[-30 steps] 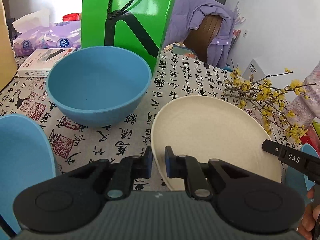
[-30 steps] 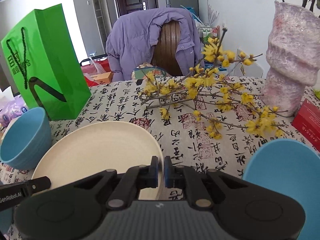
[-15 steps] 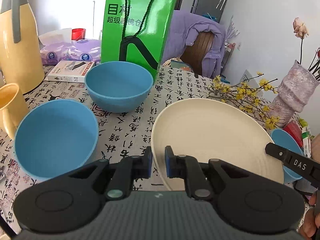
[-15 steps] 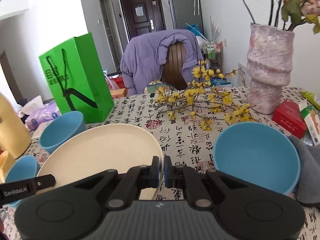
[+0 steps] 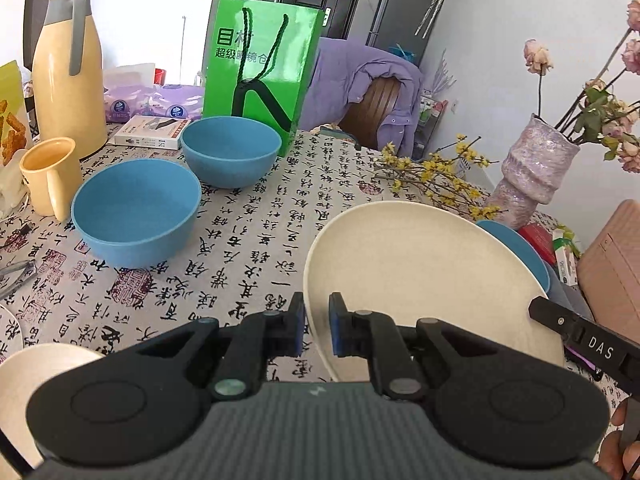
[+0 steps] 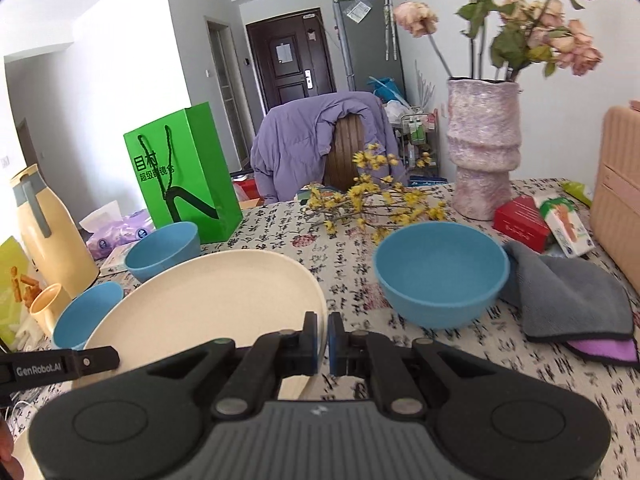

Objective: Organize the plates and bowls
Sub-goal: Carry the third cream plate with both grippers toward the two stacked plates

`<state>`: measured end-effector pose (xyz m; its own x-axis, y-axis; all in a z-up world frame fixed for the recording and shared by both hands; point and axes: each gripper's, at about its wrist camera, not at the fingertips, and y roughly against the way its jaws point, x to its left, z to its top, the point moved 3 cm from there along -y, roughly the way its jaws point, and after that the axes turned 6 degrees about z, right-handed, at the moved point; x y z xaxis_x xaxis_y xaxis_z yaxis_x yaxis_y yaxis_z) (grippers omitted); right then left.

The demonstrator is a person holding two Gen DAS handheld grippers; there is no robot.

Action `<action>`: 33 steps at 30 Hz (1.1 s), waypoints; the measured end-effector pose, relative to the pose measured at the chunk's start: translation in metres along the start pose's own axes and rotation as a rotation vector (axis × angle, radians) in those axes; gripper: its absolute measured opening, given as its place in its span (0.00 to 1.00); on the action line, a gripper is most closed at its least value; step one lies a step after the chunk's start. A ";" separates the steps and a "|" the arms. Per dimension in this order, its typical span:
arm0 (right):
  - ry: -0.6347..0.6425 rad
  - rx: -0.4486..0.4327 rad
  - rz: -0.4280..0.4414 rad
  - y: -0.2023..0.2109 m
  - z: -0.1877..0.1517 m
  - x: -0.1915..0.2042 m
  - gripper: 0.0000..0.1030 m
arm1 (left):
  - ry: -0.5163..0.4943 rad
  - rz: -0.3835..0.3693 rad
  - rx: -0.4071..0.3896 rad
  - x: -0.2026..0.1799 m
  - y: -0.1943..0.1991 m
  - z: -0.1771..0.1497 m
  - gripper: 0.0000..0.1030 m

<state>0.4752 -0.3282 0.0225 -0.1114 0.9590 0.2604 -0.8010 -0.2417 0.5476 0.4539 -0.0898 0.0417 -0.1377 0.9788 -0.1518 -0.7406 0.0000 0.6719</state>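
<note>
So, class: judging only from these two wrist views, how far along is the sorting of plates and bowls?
Done: nothing looks stacked. In hand: both grippers, left and right, clamp opposite rim edges of the cream plate, carried above the table. Left: three blue bowls sit apart, two near the green bag and one by the vase.

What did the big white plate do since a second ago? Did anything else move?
Both grippers, the left and the right, pulled back and rose with the cream plate pinched at its rim, lifting it off the tablecloth so much more of the table shows. Neither let go. The three blue bowls and the green bag stayed put.
</note>
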 end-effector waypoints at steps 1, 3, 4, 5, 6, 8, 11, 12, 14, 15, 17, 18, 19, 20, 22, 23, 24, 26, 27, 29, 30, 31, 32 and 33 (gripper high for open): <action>-0.003 -0.006 -0.004 0.008 -0.005 -0.003 0.05 | -0.009 -0.008 -0.012 -0.003 0.006 -0.005 0.12; 0.005 -0.018 -0.021 0.022 -0.016 -0.007 0.06 | -0.012 -0.015 -0.026 -0.007 0.016 -0.017 0.12; 0.014 -0.028 -0.023 0.029 -0.022 -0.009 0.06 | -0.015 -0.014 -0.023 -0.009 0.019 -0.024 0.12; 0.020 -0.037 -0.023 0.036 -0.028 -0.011 0.06 | -0.014 -0.017 -0.018 -0.010 0.021 -0.030 0.12; 0.026 -0.045 -0.024 0.041 -0.033 -0.013 0.06 | -0.012 -0.023 -0.016 -0.012 0.023 -0.036 0.12; 0.030 -0.053 -0.030 0.050 -0.043 -0.018 0.06 | -0.009 -0.032 -0.014 -0.014 0.027 -0.049 0.12; 0.019 -0.044 -0.022 0.060 -0.057 -0.029 0.06 | 0.015 -0.055 -0.009 -0.015 0.031 -0.066 0.11; 0.013 -0.043 -0.020 0.064 -0.062 -0.033 0.06 | 0.025 -0.063 -0.003 -0.015 0.032 -0.071 0.11; 0.009 -0.045 -0.022 0.072 -0.069 -0.038 0.06 | 0.033 -0.073 0.011 -0.017 0.033 -0.084 0.11; 0.009 -0.048 -0.026 0.075 -0.073 -0.039 0.06 | 0.037 -0.078 0.014 -0.018 0.034 -0.088 0.11; 0.018 -0.053 -0.039 0.084 -0.083 -0.042 0.06 | 0.038 -0.088 0.018 -0.018 0.036 -0.099 0.11; 0.023 -0.055 -0.044 0.087 -0.087 -0.042 0.06 | 0.034 -0.094 0.016 -0.018 0.038 -0.103 0.11; 0.027 -0.056 -0.050 0.092 -0.092 -0.043 0.06 | 0.029 -0.098 0.012 -0.019 0.041 -0.108 0.11; 0.025 -0.059 -0.051 0.096 -0.097 -0.044 0.06 | 0.018 -0.102 0.009 -0.019 0.043 -0.114 0.11; 0.004 -0.059 -0.050 0.103 -0.108 -0.047 0.06 | 0.012 -0.110 0.005 -0.017 0.049 -0.126 0.11; -0.003 -0.056 -0.050 0.106 -0.114 -0.048 0.06 | 0.007 -0.111 0.008 -0.015 0.051 -0.133 0.11; -0.009 -0.053 -0.051 0.110 -0.121 -0.049 0.06 | 0.008 -0.115 0.007 -0.014 0.054 -0.138 0.11; -0.015 -0.048 -0.058 0.115 -0.134 -0.049 0.06 | -0.013 -0.113 -0.010 -0.014 0.061 -0.147 0.11; -0.016 -0.047 -0.062 0.118 -0.141 -0.049 0.06 | -0.028 -0.110 -0.019 -0.014 0.065 -0.151 0.11; -0.036 -0.045 -0.060 0.123 -0.154 -0.051 0.06 | -0.056 -0.112 -0.034 -0.014 0.072 -0.154 0.11; -0.047 -0.042 -0.059 0.125 -0.159 -0.051 0.06 | -0.065 -0.114 -0.041 -0.014 0.074 -0.155 0.11; -0.055 -0.042 -0.058 0.128 -0.163 -0.052 0.06 | -0.071 -0.118 -0.049 -0.015 0.077 -0.155 0.11; -0.062 -0.043 -0.055 0.129 -0.166 -0.052 0.06 | -0.078 -0.123 -0.061 -0.016 0.081 -0.155 0.11; -0.069 -0.041 -0.055 0.131 -0.169 -0.053 0.06 | -0.088 -0.124 -0.074 -0.017 0.084 -0.154 0.11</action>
<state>0.2768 -0.3857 -0.0540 -0.0269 0.9580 0.2856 -0.8282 -0.1814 0.5303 0.2928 -0.1379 -0.0115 0.0137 0.9864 -0.1641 -0.7954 0.1102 0.5960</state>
